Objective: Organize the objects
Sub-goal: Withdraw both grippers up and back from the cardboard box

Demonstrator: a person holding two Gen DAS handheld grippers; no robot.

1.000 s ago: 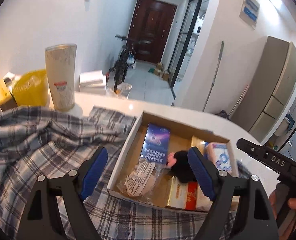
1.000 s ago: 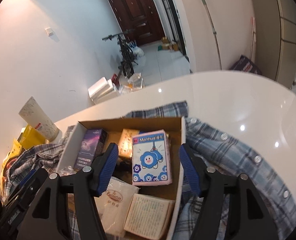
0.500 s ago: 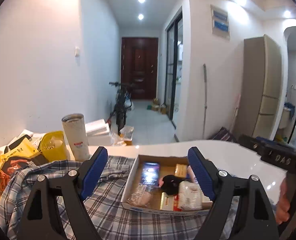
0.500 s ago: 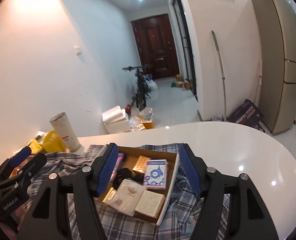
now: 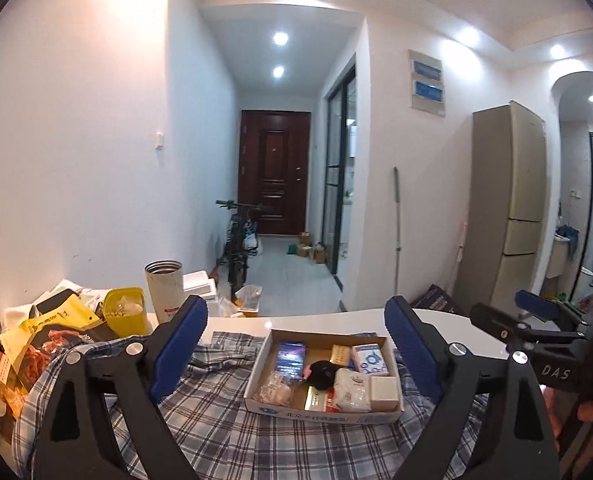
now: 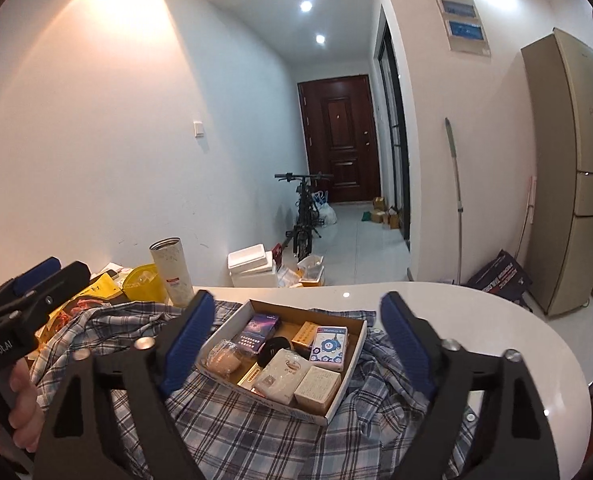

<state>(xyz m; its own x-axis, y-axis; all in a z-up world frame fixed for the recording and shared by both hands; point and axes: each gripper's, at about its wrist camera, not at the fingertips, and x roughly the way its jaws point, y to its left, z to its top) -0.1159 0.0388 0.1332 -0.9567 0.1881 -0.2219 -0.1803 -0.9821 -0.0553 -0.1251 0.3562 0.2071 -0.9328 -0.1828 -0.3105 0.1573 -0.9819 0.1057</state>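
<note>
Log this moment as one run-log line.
left gripper: opening, empty | right gripper: opening, empty | cardboard box: filled, on plaid shirt | both grippers clear of box

Box labels' small print, too small to read

White table, plaid shirt, tumbler, snack bags

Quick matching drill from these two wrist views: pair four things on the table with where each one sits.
Things:
1. tumbler
2. box
3. shirt
4. yellow tub

Places:
A. spread under the box
B. left of the tumbler
C. on the shirt, full of small packs
D. upright, at the table's far edge by the wall

Pairs: 1-D, 2-C, 3-A, 4-B
</note>
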